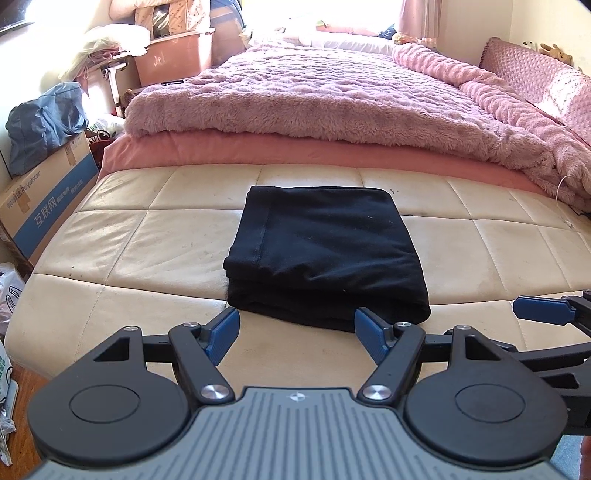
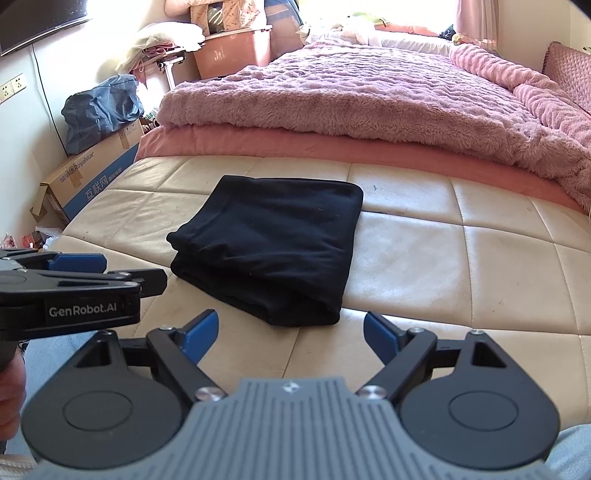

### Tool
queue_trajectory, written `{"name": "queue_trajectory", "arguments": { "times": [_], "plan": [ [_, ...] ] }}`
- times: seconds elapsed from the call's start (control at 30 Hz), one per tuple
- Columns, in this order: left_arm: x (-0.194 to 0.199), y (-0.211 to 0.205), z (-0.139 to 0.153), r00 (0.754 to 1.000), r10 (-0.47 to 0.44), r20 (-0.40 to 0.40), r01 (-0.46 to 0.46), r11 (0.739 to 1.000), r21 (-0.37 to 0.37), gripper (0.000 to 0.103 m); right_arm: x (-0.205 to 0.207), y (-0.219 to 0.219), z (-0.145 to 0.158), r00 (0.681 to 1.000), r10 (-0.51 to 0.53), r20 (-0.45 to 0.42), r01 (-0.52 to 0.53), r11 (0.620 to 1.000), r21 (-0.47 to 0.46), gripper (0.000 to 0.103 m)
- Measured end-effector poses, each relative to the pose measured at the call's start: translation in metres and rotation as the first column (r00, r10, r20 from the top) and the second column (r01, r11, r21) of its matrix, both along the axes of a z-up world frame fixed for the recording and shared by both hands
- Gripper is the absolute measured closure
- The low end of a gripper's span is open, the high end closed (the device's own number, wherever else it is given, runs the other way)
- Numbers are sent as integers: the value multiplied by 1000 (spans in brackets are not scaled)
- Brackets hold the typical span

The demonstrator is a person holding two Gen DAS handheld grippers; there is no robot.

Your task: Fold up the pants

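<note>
One pair of black pants (image 1: 325,254), folded into a compact rectangle of several layers, lies on the cream tufted bench (image 1: 122,243) at the foot of the bed, about mid-width and closer to the bench's near edge than to the bed side. Two grippers, both off the cloth. Left gripper (image 1: 297,338): blue-padded fingers (image 1: 221,336) spread wide, nothing between them, tips just short of the pants' near edge, hovering over the bench's near edge. Right gripper (image 2: 290,336): fingers (image 2: 201,334) likewise spread wide, empty, pointed at the near right corner of the fold, not touching it. In the right wrist view the left gripper's body shows side-on at the left edge with white lettering "GenRobot.AI" on black; a bit of the person's hand (image 2: 11,387) is under it. In the left wrist view one blue finger of the right gripper pokes in at the right edge. One cardboard box (image 1: 44,206) beside the bench's left end, blue band, printed "Royalstar" plus Chinese characters reading "互联网"; smaller print too blurred to read. One blue bag (image 1: 40,122) sits on that box. One pink fluffy blanket (image 1: 332,96) covers the bed, one pink sheet (image 1: 258,151) under it along the bench's far edge. One pinkish storage bin (image 1: 177,55) in the far left, faint marks on it unreadable. Two wall sockets (image 2: 13,88) at left, one dark screen (image 2: 33,18) above them.
</note>
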State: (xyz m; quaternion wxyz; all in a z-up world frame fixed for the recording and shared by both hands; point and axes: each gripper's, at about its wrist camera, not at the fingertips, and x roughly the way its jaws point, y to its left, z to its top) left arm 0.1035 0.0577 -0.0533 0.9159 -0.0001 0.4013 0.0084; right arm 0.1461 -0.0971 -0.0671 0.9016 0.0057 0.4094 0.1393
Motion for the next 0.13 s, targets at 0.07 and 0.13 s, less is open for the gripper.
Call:
{"name": "queue_trajectory", "arguments": {
  "times": [0.07, 0.13],
  "plan": [
    [-1, 0, 0, 1000, 1, 2, -1, 1000, 0, 19, 0, 0, 0, 1000, 0, -1, 0, 1000, 0, 21],
    [-1, 0, 0, 1000, 6, 5, -6, 1000, 1, 19, 0, 0, 0, 1000, 0, -1, 0, 1000, 0, 21]
  ]
}}
